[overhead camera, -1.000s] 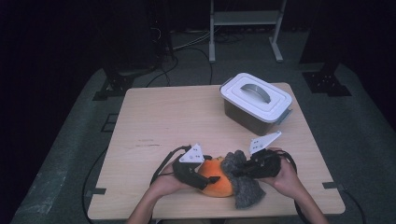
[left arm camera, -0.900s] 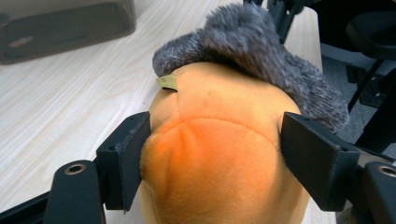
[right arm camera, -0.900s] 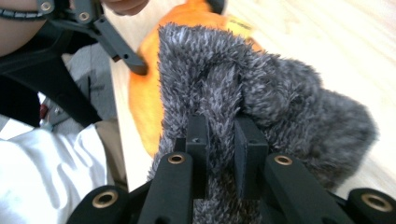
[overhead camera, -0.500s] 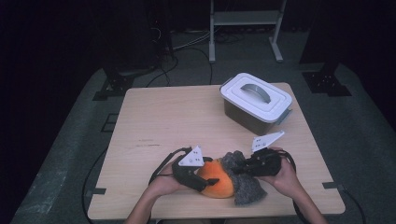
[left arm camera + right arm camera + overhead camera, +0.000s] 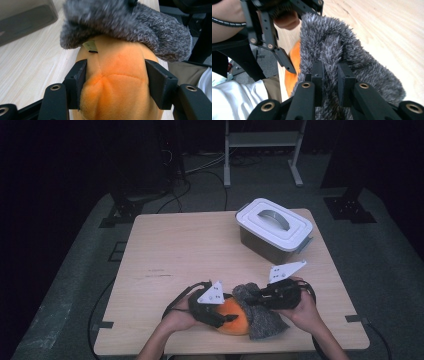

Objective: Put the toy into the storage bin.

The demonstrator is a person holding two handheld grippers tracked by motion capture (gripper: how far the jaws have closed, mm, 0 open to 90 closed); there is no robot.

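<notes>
left gripper (image 5: 116, 80) fingers squeezing orange plush (image 5: 117, 82); right gripper (image 5: 329, 75) pinching grey sock (image 5: 342, 50)

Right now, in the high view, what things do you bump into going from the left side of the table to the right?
Left hand → left gripper → orange plush toy → grey fuzzy cloth → right hand.

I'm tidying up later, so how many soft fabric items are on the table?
2: a round orange plush toy at the near edge, and a fuzzy grey knitted sock draped over it on its right.
</notes>
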